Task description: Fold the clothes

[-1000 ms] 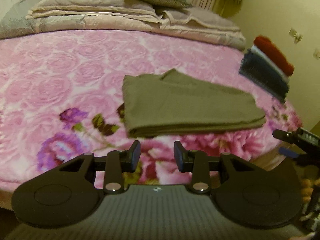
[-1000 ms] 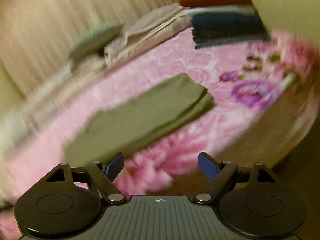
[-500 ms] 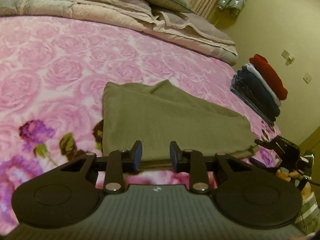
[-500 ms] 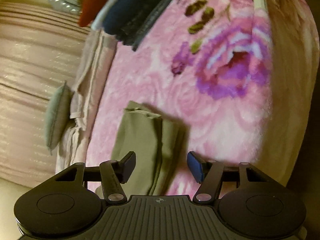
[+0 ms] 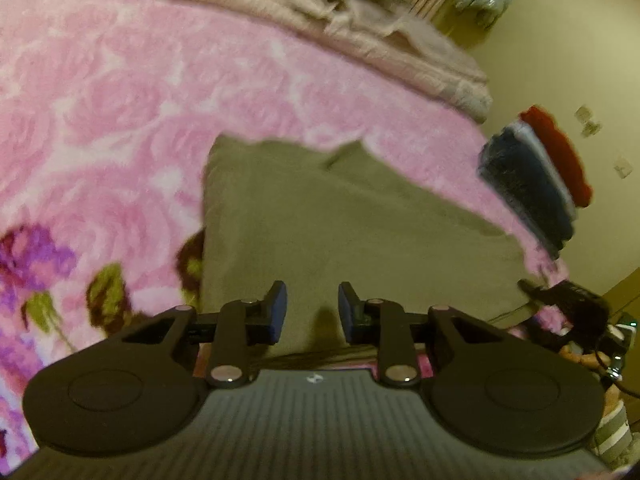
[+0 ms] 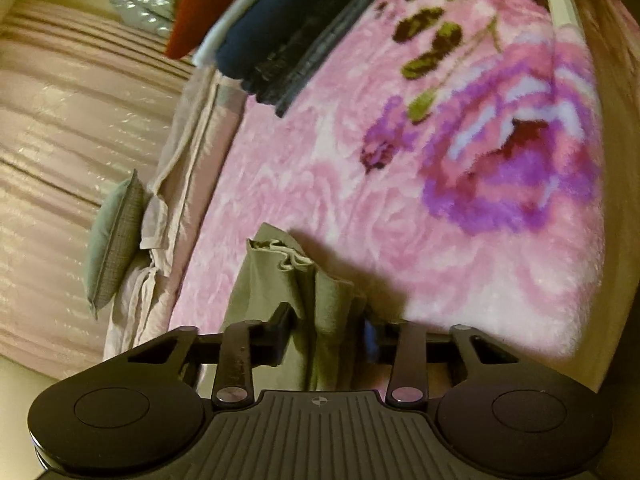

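Matt olive cloth (image 5: 344,232) (fleecy blanket (image 5: 120,100))

I'm looking across a bed (image 5: 120,92) under a pink rose-print blanket (image 6: 360,200), with beige bedding (image 5: 360,32) and a grey-green cushion (image 6: 114,240) bunched at its head. Striped curtains (image 6: 60,120) hang behind; yellowish wall (image 5: 580,60) carries switch plates (image 5: 588,120), warm dim light.

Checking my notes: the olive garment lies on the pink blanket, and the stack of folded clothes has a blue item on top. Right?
Not quite. In the left wrist view the stack of folded clothes has a red item on top; the olive garment does lie on the pink blanket.
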